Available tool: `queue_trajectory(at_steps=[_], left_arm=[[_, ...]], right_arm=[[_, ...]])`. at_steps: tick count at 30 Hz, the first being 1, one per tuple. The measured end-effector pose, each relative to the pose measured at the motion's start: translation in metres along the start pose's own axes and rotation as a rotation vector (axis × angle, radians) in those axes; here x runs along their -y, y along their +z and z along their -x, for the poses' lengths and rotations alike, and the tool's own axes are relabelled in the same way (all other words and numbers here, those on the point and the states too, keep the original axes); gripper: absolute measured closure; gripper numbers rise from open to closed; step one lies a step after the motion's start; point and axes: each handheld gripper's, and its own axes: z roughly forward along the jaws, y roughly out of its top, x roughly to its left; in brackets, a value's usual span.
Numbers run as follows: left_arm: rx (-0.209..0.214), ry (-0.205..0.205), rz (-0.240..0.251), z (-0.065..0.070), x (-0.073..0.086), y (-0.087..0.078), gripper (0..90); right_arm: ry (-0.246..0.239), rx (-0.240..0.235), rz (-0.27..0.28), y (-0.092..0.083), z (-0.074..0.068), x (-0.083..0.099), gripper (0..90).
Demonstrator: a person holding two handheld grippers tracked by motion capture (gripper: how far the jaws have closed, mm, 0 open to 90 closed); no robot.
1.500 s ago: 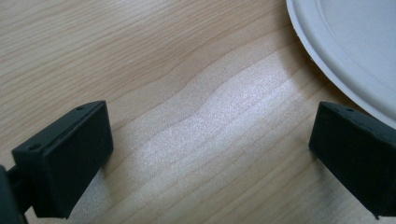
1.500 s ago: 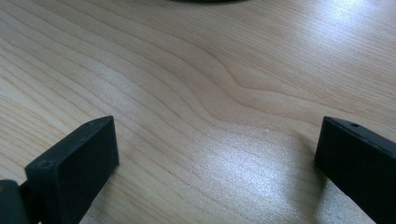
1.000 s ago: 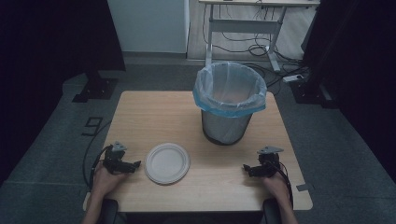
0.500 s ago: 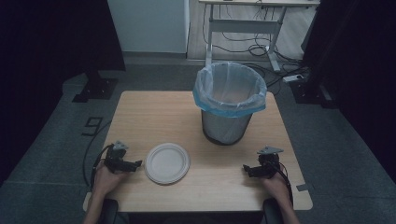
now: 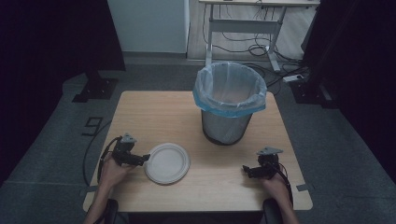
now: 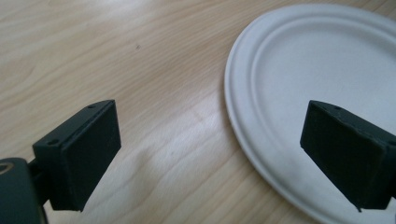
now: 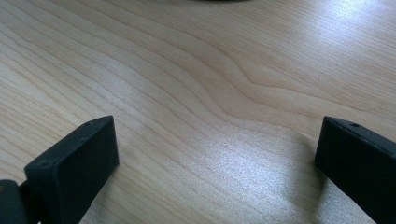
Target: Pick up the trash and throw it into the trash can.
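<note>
Wooden tabletop (image 5: 159, 112) is holding a lined trash bin (image 5: 229, 102) at 12 o'clock and a paper plate (image 5: 167, 163). Left tongs (image 5: 145, 158) and right tongs (image 5: 244, 170) are both gaping apart.

Table (image 5: 159, 112): light wood grain, smooth, with a soft sheen under the light. Plate (image 6: 327, 70): white, matt, looks like moulded paper pulp with pressed rings. Bin (image 5: 226, 128): dark mesh, apparently metal. Bin liner (image 5: 229, 86): thin translucent bluish plastic, crinkled, slightly glossy. Jaws of both grippers: black, matt, smooth-faced.
</note>
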Motion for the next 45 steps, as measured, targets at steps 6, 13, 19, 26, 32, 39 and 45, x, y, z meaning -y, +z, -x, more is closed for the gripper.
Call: queue_trajectory(at_steps=[6, 13, 19, 26, 32, 39, 45], left_arm=[[0.02, 0.012, 0.0, 0.003, -0.009, 0.009, 10.8], [0.042, 0.037, -0.018, 0.008, -0.017, 0.028, 15.2], [0.052, 0.051, -0.023, 0.011, -0.02, 0.04, 22.6], [0.044, 0.063, -0.024, 0.011, -0.019, 0.049, 32.9], [0.065, 0.087, -0.014, 0.01, -0.018, 0.05, 45.8], [0.081, 0.078, -0.027, 0.01, -0.02, 0.049, 60.0], [0.095, 0.047, -0.03, 0.006, -0.022, 0.046, 64.9]], right_arm=[[-0.002, -0.002, 0.0, 0.0, 0.0, 0.0, 0.0], [-0.005, -0.006, 0.0, 0.0, -0.001, 0.0, 0.0], [-0.007, -0.008, 0.0, 0.0, -0.001, 0.0, 0.0], [-0.009, -0.009, 0.0, 0.0, -0.001, 0.0, 0.0], [-0.01, -0.011, -0.001, 0.0, -0.002, 0.0, 0.0], [-0.012, -0.013, 0.0, -0.001, -0.002, 0.001, 0.0], [-0.012, -0.013, 0.0, -0.001, -0.002, 0.001, 0.0]])
